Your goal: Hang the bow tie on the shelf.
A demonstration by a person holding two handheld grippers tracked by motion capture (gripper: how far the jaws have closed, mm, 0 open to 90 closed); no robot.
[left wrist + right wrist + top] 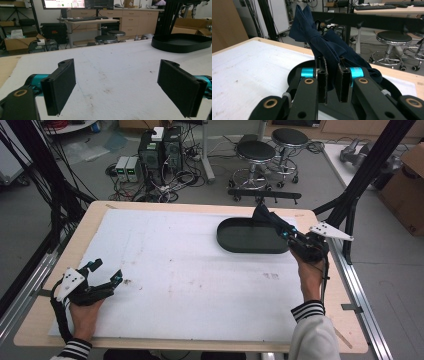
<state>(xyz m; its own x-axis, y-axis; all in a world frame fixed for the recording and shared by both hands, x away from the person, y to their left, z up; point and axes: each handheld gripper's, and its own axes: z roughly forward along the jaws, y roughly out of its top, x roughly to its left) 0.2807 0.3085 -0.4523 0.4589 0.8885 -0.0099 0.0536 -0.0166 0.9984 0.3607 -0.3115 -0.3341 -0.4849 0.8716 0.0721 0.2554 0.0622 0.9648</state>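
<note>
Right gripper [332, 82] at 2 o'clock, fingers [322, 80] clamped on navy cloth [324, 42] above black oval tray [240, 242], left gripper [120, 87] at 8 o'clock, fingers [60, 85] wide apart, empty, over white counter [190, 270]

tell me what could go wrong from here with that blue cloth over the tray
The right hand-held gripper pinches only a bunched fold of the dark blue cloth, so the cloth could slip out. Part of the cloth hangs down toward the black tray and might snag its rim and drag it. The left hand-held gripper sits open, far across the white mat, too far to catch a dropped cloth quickly.
</note>
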